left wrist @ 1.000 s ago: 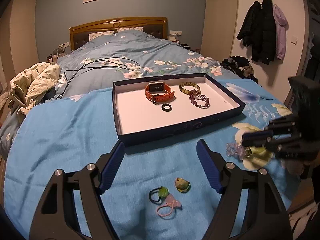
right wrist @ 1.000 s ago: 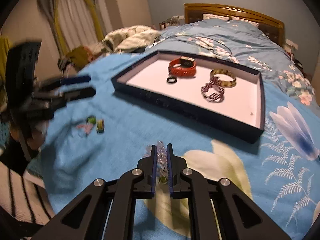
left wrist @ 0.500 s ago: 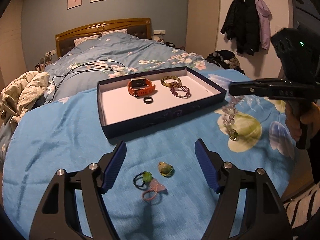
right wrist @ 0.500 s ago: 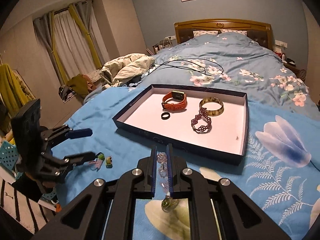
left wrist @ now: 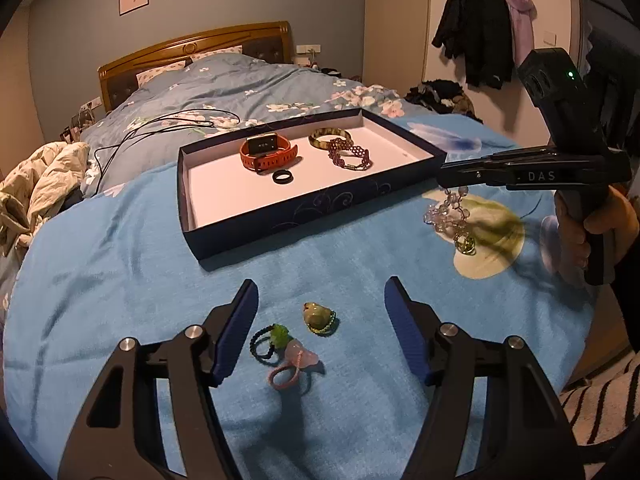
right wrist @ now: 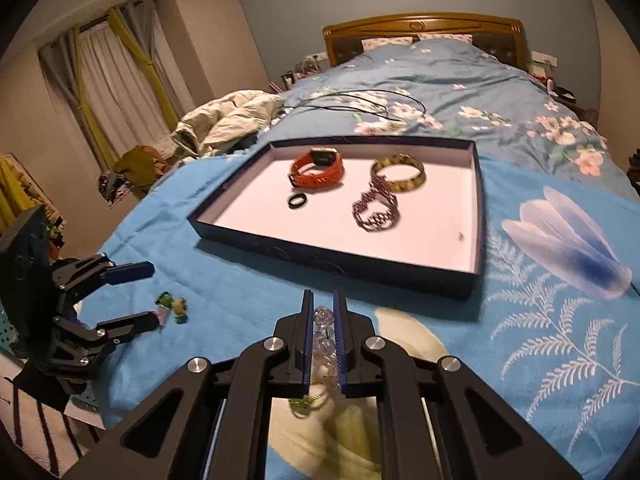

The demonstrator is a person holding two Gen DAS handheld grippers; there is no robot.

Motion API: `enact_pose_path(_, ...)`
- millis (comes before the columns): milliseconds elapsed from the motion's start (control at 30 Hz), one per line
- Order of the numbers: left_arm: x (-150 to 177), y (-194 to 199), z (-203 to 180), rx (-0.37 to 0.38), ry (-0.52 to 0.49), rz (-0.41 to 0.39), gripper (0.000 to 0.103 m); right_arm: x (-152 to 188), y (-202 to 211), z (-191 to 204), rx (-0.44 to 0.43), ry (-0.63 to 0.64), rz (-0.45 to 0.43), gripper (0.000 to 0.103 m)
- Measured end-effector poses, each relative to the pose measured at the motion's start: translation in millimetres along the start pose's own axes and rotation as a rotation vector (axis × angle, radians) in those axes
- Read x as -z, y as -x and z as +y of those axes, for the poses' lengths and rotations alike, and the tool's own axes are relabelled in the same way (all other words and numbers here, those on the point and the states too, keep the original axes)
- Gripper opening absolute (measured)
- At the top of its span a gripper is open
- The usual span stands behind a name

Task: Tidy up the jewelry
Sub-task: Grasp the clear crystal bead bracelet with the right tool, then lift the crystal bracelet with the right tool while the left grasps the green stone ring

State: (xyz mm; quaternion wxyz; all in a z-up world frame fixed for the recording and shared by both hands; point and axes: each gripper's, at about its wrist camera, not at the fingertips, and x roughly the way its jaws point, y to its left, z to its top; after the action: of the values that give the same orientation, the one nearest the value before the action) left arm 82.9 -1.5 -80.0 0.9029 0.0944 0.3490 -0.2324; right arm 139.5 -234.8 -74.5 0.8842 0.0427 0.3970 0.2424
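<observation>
A dark blue tray [left wrist: 320, 208] [right wrist: 332, 258] on the blue blanket holds an orange watch [left wrist: 266, 152] [right wrist: 318, 168], a black ring [left wrist: 282, 177] [right wrist: 297, 201], a gold bangle [left wrist: 330, 137] [right wrist: 398, 172] and a purple beaded bracelet [left wrist: 350, 156] [right wrist: 376, 208]. My right gripper [right wrist: 323, 300] [left wrist: 442, 174] is shut on a clear bead bracelet [left wrist: 450, 216] [right wrist: 323, 334] that dangles just in front of the tray's near right corner. My left gripper [left wrist: 320, 300] [right wrist: 148, 292] is open above three small rings: green [left wrist: 272, 338], olive [left wrist: 318, 316] and pink [left wrist: 294, 364].
A black cable [left wrist: 160, 128] lies on the floral duvet behind the tray. A crumpled beige quilt [left wrist: 44, 176] sits at the bed's left side. Coats [left wrist: 484, 20] hang on the right wall. The bed's edge is near on the right.
My right gripper has lifted the clear bracelet off the blanket and carried it toward the tray. My left gripper has drawn slightly nearer the three rings and stays open.
</observation>
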Motion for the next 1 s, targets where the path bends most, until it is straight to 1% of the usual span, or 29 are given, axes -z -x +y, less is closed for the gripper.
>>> enact_pose_path(100, -1, -6, -3, 0.004, -0.013, 0.019, 0.063, 5, -3, -4, 0.007, -0.011, 0.015, 0.014)
enact_pose_path(133, -1, -7, -3, 0.005, -0.014, 0.024, 0.063, 6, -4, -5, 0.021, -0.013, 0.017, 0.019)
enact_pose_path(200, 0, -10, -4, 0.002, -0.017, 0.038, 0.063, 9, -6, -6, 0.023, -0.020, 0.028, 0.023)
enact_pose_path(267, 0, -12, -3, 0.003, -0.015, 0.044, 0.061, 12, -6, -7, 0.019, -0.023, 0.035, 0.031)
enact_pose_path(300, 1, -13, -2, 0.003, -0.015, 0.047, 0.061, 13, -6, -7, 0.022, -0.022, 0.038, 0.038)
enact_pose_path(333, 1, -14, -2, 0.003, -0.014, 0.049, 0.061, 15, -6, -7, 0.023, -0.023, 0.039, 0.040)
enact_pose_path(400, 1, -15, 0, 0.009, -0.007, 0.054, 0.061, 16, -7, -7, 0.013, -0.028, 0.048, 0.041)
enact_pose_path(467, 1, -16, 2, 0.016, 0.000, 0.059, 0.060, 18, -8, -5, 0.007, -0.025, 0.055, 0.044)
enact_pose_path(500, 1, -16, 3, 0.014, 0.000, 0.061, 0.060, 18, -8, -4, 0.008, -0.019, 0.058, 0.047)
enact_pose_path(533, 1, -18, 4, 0.011, -0.001, 0.065, 0.059, 19, -10, -3, 0.014, -0.012, 0.064, 0.048)
enact_pose_path(767, 2, -24, 1, 0.017, -0.007, 0.092, 0.056, 20, -19, 6, 0.059, 0.045, 0.101, 0.047)
enact_pose_path(800, 1, -25, 1, 0.018, -0.006, 0.098, 0.055, 21, -20, 6, 0.068, 0.053, 0.106, 0.043)
enact_pose_path(833, 1, -27, 2, 0.021, -0.003, 0.106, 0.053, 21, -21, 6, 0.075, 0.057, 0.110, 0.035)
enact_pose_path(900, 2, -30, 4, 0.027, 0.005, 0.119, 0.051, 20, -22, 6, 0.100, 0.074, 0.115, 0.029)
enact_pose_path(933, 2, -31, 4, 0.027, 0.008, 0.123, 0.049, 20, -22, 5, 0.104, 0.079, 0.116, 0.024)
enact_pose_path(1000, 2, -32, 6, 0.032, 0.015, 0.126, 0.046, 20, -22, 3, 0.107, 0.077, 0.118, 0.019)
